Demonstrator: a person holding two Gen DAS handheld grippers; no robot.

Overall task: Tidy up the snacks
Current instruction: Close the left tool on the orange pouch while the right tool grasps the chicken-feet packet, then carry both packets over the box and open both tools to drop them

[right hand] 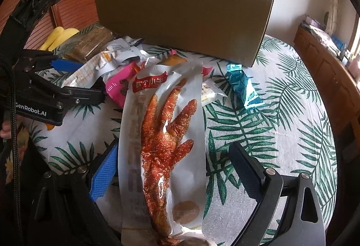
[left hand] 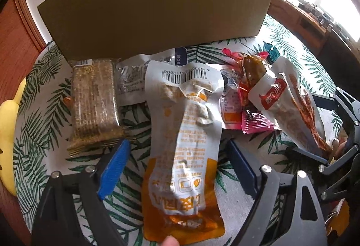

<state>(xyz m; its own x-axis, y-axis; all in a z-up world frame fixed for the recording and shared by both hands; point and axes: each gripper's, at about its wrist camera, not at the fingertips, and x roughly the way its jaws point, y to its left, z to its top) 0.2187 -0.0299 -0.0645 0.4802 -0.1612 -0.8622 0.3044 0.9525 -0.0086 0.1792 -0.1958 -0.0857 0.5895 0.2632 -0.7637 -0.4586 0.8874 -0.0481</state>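
While the left gripper (left hand: 177,169) stands wide open in its own view, a white-and-orange pouch (left hand: 184,144) lies lengthwise between its blue pads, touching neither that I can see; a fingertip (left hand: 169,241) shows at the pouch's near end, so something other than the jaws may be propping it. Ahead of the left pad sits a grain bar (left hand: 94,99), and straight ahead, behind the heap, stands the cardboard box (left hand: 157,9). Off to the right of the jaws lie a pink packet (left hand: 254,124) and a chicken-foot pouch (left hand: 290,106).

From the right wrist, the right gripper (right hand: 175,169) is likewise spread wide, with the chicken-foot pouch running up between its fingers, its near end lost below the frame edge; whether anything grips it I cannot tell. A teal sachet (right hand: 245,88) lies ahead and to the right on the leaf-print cloth (right hand: 281,133), and the box stands beyond it.

The risk, as I judge it: both pouches are slick, long and floppy, so closing near one end could let them droop, slide out, or snag the box wall. The two grippers also sit close together and could collide.
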